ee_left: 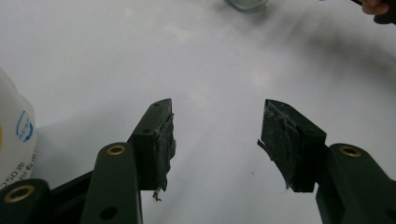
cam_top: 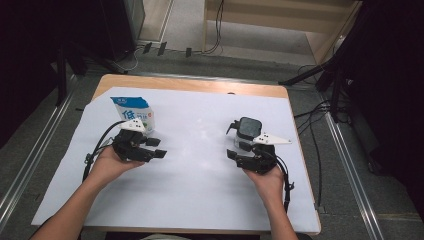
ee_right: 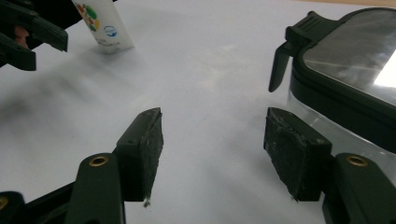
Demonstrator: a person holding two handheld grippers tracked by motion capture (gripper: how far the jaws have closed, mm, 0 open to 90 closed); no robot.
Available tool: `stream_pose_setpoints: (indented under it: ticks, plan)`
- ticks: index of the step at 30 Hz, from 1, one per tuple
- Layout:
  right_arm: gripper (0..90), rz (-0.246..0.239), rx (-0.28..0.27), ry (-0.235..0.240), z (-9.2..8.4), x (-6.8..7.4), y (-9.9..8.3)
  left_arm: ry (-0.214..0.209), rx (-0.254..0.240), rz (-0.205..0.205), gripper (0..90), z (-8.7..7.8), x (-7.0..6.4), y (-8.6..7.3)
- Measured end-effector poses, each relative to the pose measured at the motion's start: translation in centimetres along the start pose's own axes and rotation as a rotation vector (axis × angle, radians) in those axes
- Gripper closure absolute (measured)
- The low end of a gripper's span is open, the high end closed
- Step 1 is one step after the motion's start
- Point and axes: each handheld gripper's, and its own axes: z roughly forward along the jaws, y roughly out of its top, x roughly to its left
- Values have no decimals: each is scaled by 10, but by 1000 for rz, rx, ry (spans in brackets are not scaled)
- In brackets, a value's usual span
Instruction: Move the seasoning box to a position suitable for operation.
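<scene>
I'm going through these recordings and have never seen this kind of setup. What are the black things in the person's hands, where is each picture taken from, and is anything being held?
The black things are hand-held two-jaw grippers, one in each of the person's hands. The high view looks down on the table from above the person's side: the left gripper is at the left, the right gripper at the right. The other two pictures come from cameras riding on the grippers, each looking along its own jaws.

A white sheet covers the table. On it stand a white and blue pouch, beside the left gripper, and a clear container with a dark lid, beside the right one.

Nothing is held. In both gripper views the jaws stand apart with only bare sheet between them; the container sits just off the right gripper's jaw.
</scene>
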Motion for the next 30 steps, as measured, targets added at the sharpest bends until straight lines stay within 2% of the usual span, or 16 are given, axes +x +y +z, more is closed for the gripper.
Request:
stream_pose_setpoints:
  ticks: [2,5,8,10,12,15,19,22,24,25,26,27,30]
  plan:
    - [378,4,6,-24,-1,-1,-1,3,-12,-4,450,1,1,1]
    - [356,7,8,-57,-4,-4,-4,4,-6,-7,453,4,3,3]
    - [330,31,-7,-97,-8,-11,-6,-5,-9,-19,455,6,3,4]
    - [308,52,-14,-122,-11,-14,-5,-5,19,-12,456,6,3,3]
    - [280,62,-26,-159,-13,-14,-5,2,30,5,457,6,1,2]
    - [214,70,-27,-223,-14,-13,-4,-2,21,-5,457,3,0,1]
    - [177,80,-16,-316,-15,-11,-3,-11,7,-1,458,1,-1,0]
    - [151,94,-21,-368,-10,-12,-2,-14,3,-10,457,0,0,0]
    - [136,120,-20,-404,-4,-14,0,-10,5,-8,457,0,0,0]
    - [90,151,-18,-410,-1,-15,1,-14,2,-12,456,0,0,-1]
    - [28,161,-22,-402,2,-16,2,-13,1,-14,456,0,1,-1]
    - [26,163,-32,-405,5,-17,3,-12,2,-12,456,0,1,-1]
    - [0,153,-21,-453,15,-17,7,-16,-3,-19,456,0,1,-1]
